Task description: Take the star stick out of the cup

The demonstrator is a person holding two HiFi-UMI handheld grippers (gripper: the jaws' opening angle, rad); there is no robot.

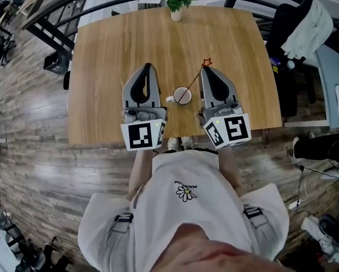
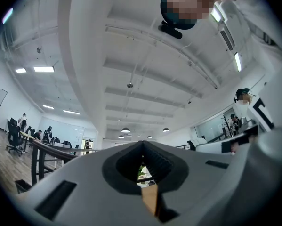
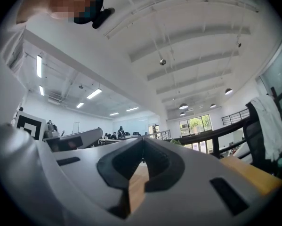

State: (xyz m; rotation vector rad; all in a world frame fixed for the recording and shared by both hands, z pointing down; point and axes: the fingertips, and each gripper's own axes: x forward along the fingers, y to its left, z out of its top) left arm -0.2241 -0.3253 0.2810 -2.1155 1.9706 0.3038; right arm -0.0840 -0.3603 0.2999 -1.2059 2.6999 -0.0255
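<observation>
The thin red star-topped stick (image 1: 194,78) is leaning up and right out of the small white cup (image 1: 187,99) at frame centre, on the brown wooden table (image 1: 112,50). The grey left gripper (image 1: 147,67) and right gripper (image 1: 205,70) are flanking it, jaws closed, holding nothing.

- A small arc of print was seen by a daisy (image 1: 185,194) on the white shirt (image 1: 175,174); only "PEACE" could be read.
- Square black-and-white markers (image 1: 142,135) were carried by the left gripper (image 1: 147,67) and right gripper (image 1: 205,69).

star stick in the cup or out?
In. The star stick has its lower end inside the cup; its star leans out over the rim.
</observation>
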